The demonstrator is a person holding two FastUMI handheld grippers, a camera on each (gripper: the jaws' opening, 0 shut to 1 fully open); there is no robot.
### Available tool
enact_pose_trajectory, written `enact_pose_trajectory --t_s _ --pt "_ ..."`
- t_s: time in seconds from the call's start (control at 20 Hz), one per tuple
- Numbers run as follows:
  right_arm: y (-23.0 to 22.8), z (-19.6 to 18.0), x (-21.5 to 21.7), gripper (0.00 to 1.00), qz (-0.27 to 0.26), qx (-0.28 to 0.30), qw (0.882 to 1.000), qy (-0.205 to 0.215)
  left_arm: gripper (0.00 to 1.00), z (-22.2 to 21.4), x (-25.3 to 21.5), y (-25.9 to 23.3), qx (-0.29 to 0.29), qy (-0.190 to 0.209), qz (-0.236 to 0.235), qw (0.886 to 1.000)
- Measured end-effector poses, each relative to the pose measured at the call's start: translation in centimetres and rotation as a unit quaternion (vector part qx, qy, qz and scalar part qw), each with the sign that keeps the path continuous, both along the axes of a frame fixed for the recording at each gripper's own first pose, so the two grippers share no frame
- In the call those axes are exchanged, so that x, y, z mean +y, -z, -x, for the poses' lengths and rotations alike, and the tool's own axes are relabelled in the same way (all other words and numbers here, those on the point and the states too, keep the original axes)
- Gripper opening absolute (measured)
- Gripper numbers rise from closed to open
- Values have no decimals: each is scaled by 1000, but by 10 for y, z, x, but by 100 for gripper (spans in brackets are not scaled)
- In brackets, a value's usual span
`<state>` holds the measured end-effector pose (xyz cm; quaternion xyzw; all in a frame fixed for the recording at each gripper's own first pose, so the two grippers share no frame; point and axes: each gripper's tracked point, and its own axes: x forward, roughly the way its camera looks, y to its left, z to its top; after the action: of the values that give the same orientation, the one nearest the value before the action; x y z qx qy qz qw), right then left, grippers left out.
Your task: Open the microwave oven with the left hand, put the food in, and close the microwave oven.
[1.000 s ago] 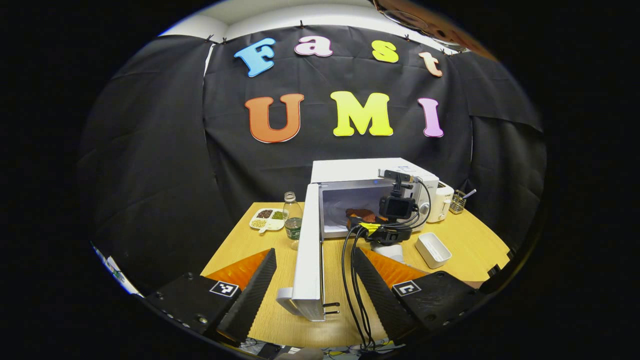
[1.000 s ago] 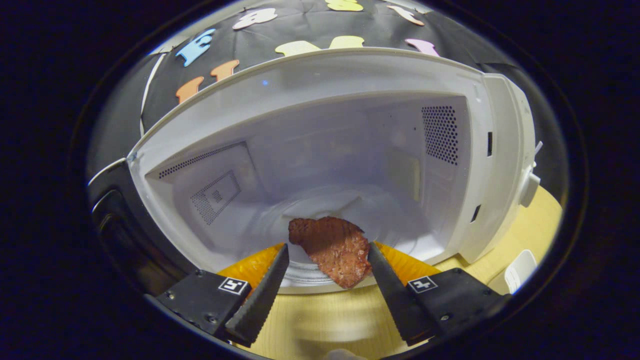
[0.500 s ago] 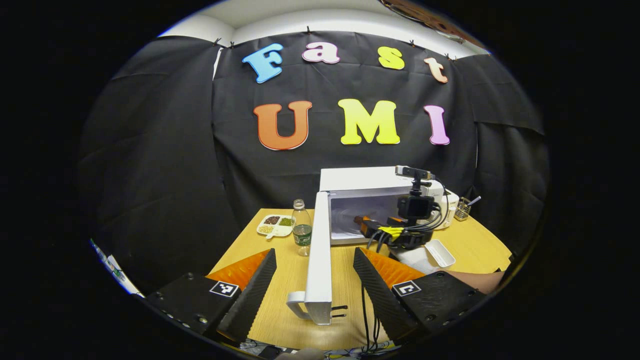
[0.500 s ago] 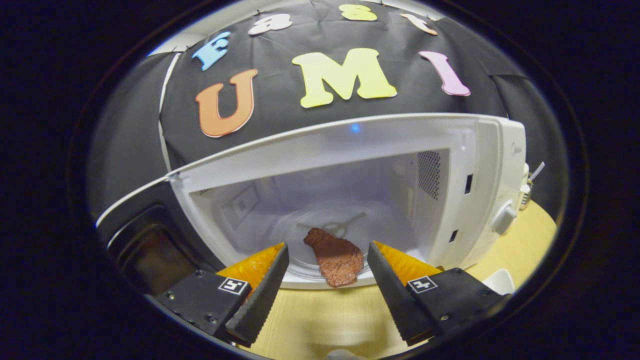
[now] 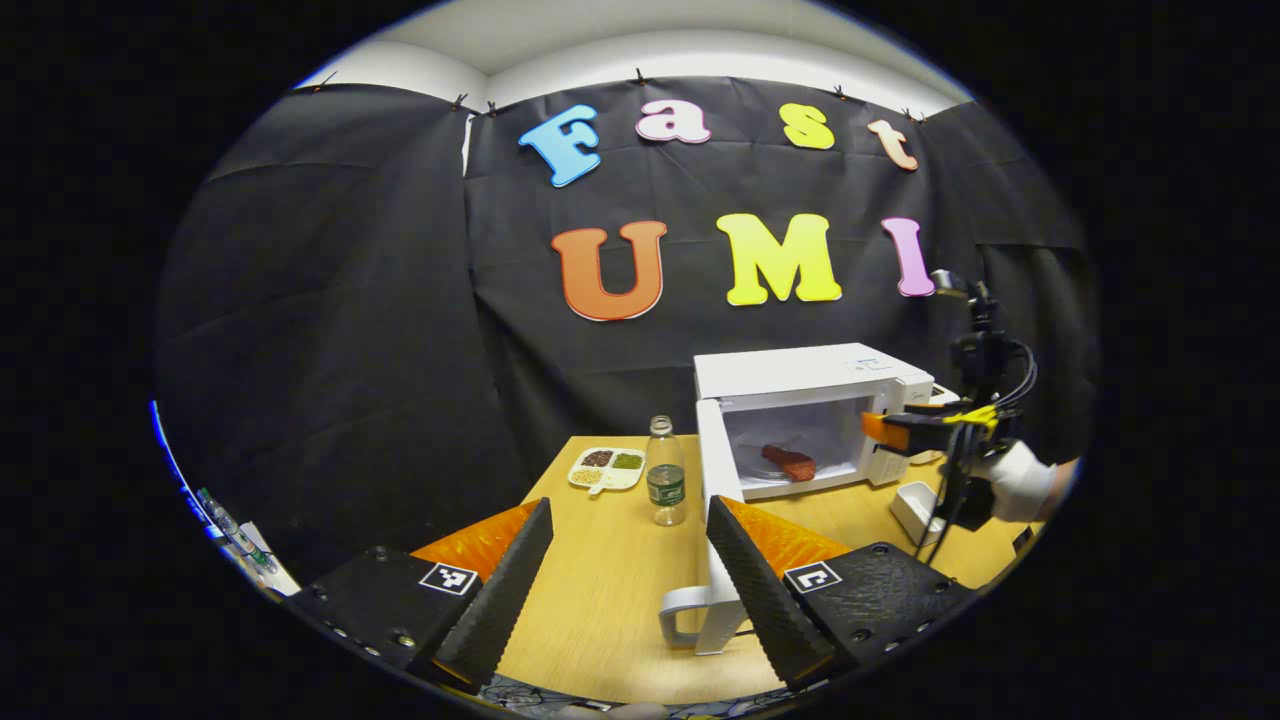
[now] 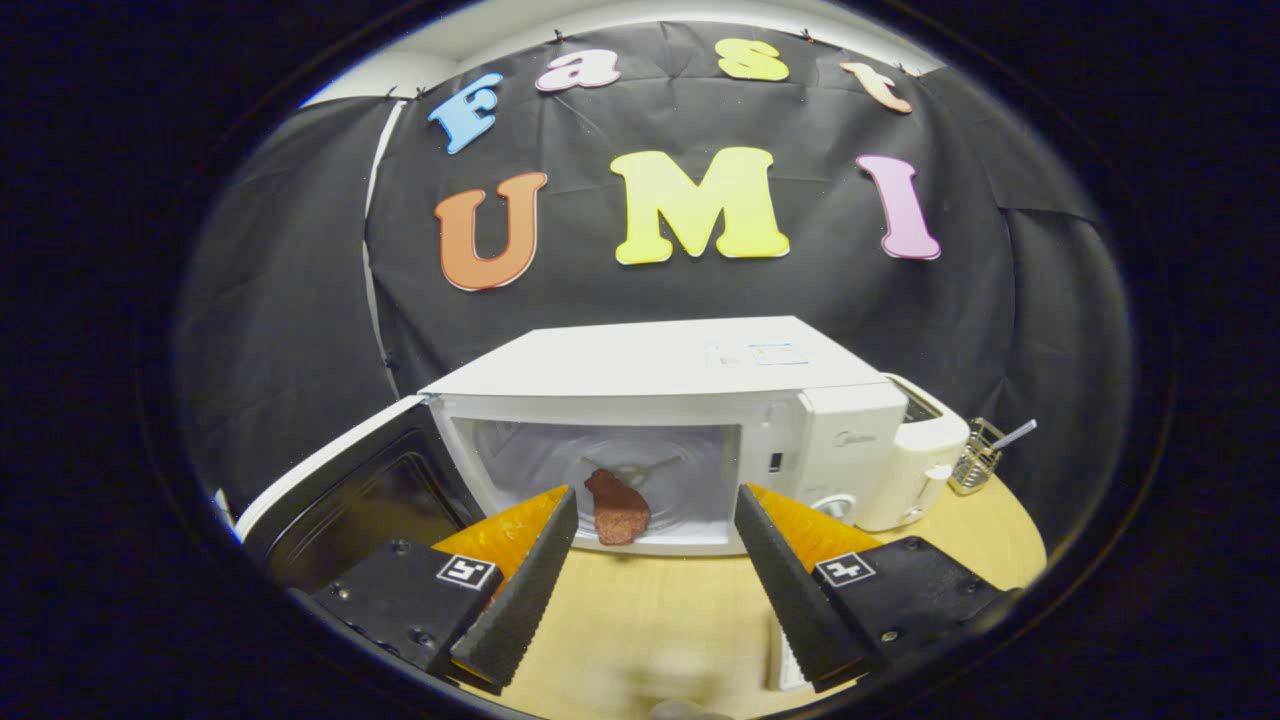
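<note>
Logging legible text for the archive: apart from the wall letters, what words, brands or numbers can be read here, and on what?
Nothing reads clearly.
The sticker on top of the microwave: too small to read.
The brand mark on its control panel: blurred.
The label on the bottle: too small.

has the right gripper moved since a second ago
Yes. The right gripper has backed out of the microwave oven: a second ago the cavity loomed around its fingers, now the whole oven sits farther off.
</note>
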<state>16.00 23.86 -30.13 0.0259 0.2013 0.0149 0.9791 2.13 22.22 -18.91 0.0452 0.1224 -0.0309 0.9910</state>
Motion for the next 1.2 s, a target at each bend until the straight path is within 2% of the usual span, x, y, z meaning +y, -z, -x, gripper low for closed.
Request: enact_pose_trajectory --t_s 0.05,0.1,0.15,0.4,0.45,0.55,0.6,0.7,0.75,0.8,0.85,1.2 --pt "-8 11 -12 100 3 3 1000 4 95 0 6 4 2 -8 2 1000" --pt "-16 21 -22 91 3 4 1000 8 96 -1 11 7 2 -12 2 1000" --pt "-23 30 -31 100 4 5 1000 12 96 -1 16 9 0 -17 -1 1000" --pt "-54 74 -74 100 7 17 1000 25 92 -3 34 35 3 -31 -8 999" --pt "-60 83 -82 100 8 18 999 31 79 -5 36 40 2 -39 -5 999" --pt "-70 101 -96 100 1 22 999 42 53 -7 32 61 19 -19 18 999" --pt "-73 106 -103 100 -2 27 999 47 41 -8 33 68 19 -24 17 999" --pt "-77 116 -116 100 4 30 998 55 0 -14 49 88 23 -50 10 998" --pt "-80 119 -121 100 6 31 998 59 0 -17 46 101 37 -43 16 998" --pt "-80 123 -124 90 7 33 998 62 0 -17 42 111 43 -38 25 998" --pt "-80 127 -127 100 7 37 997 63 0 -20 40 118 48 -35 29 998" --pt "-74 144 -155 100 1 58 995 84 0 -24 5 139 62 -13 18 998"
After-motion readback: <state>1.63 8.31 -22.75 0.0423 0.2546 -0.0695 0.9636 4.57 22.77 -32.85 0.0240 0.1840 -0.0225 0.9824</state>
